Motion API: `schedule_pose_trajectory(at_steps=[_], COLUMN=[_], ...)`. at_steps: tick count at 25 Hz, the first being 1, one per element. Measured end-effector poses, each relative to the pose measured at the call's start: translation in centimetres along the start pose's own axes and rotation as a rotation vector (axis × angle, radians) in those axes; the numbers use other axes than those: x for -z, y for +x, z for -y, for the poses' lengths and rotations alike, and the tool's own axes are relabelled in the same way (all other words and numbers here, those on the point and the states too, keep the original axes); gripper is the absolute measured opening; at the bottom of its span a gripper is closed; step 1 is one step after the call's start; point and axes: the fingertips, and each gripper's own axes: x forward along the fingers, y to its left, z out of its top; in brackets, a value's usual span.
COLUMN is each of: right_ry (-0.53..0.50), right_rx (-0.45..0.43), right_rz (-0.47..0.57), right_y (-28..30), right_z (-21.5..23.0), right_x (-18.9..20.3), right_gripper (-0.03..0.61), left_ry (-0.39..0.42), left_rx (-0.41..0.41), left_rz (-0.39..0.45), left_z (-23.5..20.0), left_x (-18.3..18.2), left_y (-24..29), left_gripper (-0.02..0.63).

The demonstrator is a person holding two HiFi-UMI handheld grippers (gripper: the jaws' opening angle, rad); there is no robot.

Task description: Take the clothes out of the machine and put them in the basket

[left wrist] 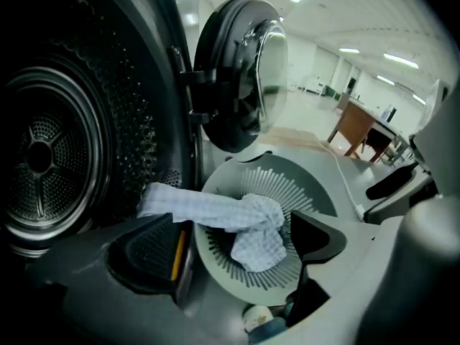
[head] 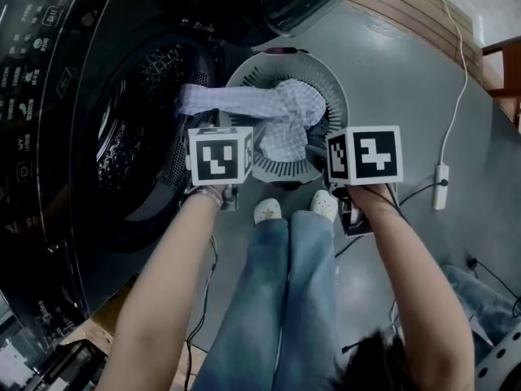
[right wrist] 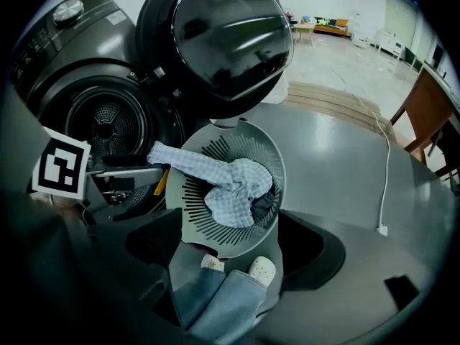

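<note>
In the head view, the left forearm (head: 163,292) rose from the lower left and the right forearm (head: 415,283) from the lower right, both bare and converging toward mid-frame. The left gripper (head: 220,157) sat just left of centre, pointing steeply down, its jaws wide apart and gripping nothing. The right gripper (head: 364,155), level with it right of centre, likewise held its jaws apart and empty.

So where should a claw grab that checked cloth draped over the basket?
Grip the checked cloth at the loose end lying over the basket rim toward the machine, coming from above: that end sticks out flat and free, the rest is bunched inside.
</note>
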Motion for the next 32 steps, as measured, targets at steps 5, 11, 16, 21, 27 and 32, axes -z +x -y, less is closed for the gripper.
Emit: schedule_pose_trajectory(at_steps=[5, 11, 16, 21, 27, 32], right_ry=[-0.031, -0.062, -0.122, -0.106, -0.069, -0.03], right_rx=[-0.011, 0.014, 0.014, 0.031, 0.054, 0.071], right_rz=[0.007, 0.033, 0.018, 0.023, 0.056, 0.082], right_y=[2.7, 5.3, 6.0, 5.5, 3.5, 1.5], right_z=[-0.4, -0.9, -1.6, -1.2, -0.8, 0.5], right_x=[0.0, 0.0, 0.1, -0.3, -0.2, -0.1], right_gripper=[0.416, 0.416, 0.416, 0.416, 0.416, 0.416], left_ry=[0.098, 0.218, 0.211, 0.264, 0.251, 0.16], left_rx=[-0.103, -0.197, -0.24, -0.295, -0.066, 0.167], left_rz=[-0.024, -0.071, -0.05, 0.121, 0.239, 0.329], left_z=[-6.0, -10.9, -13.1, -11.8, -3.1, 4.6], left_x=[0.9, 2.7, 2.4, -1.3, -4.1, -5.7], left_y=[2.8, 6.6, 8.0, 5.5, 2.8, 0.5], left_gripper=[0.483, 0.482, 0.48, 0.031, 0.031, 0.031])
